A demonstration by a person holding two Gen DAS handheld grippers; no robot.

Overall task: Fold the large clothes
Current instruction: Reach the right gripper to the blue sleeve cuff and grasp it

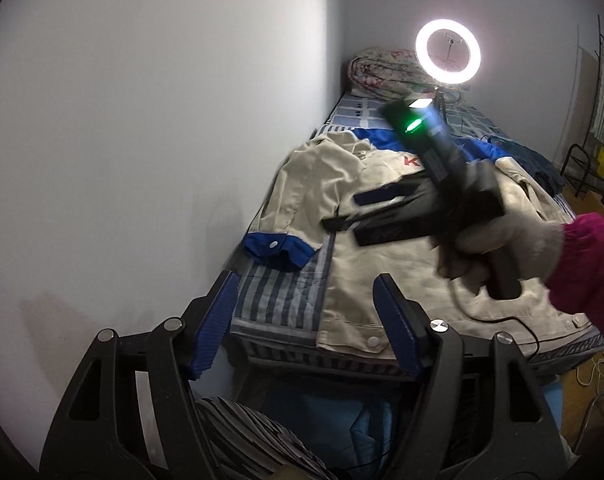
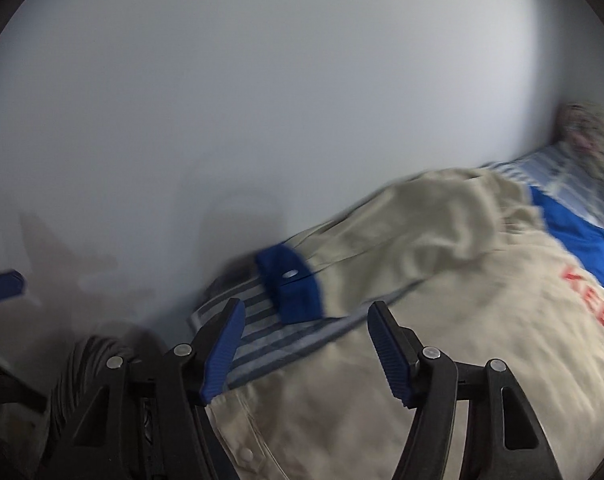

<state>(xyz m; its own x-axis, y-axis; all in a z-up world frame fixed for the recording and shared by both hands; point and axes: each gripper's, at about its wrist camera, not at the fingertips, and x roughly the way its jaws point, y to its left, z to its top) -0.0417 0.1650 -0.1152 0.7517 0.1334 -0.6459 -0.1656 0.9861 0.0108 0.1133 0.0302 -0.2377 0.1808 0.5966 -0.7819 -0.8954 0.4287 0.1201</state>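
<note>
narrow bed (image 1: 278,304) against a pale wall, covered in a blue-and-grey striped sheet (image 1: 274,288), beige work jacket (image 1: 385,264) with blue cuffs spread flat across it, rolled floral quilt (image 1: 381,72) at the far end, lit ring light (image 1: 447,53) standing near the quilt

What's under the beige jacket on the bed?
A blue-and-grey striped sheet shows beside the beige jacket and below its blue cuff, so the jacket lies on it. A black cable runs across the top. Anything beneath the jacket's body is covered.
</note>
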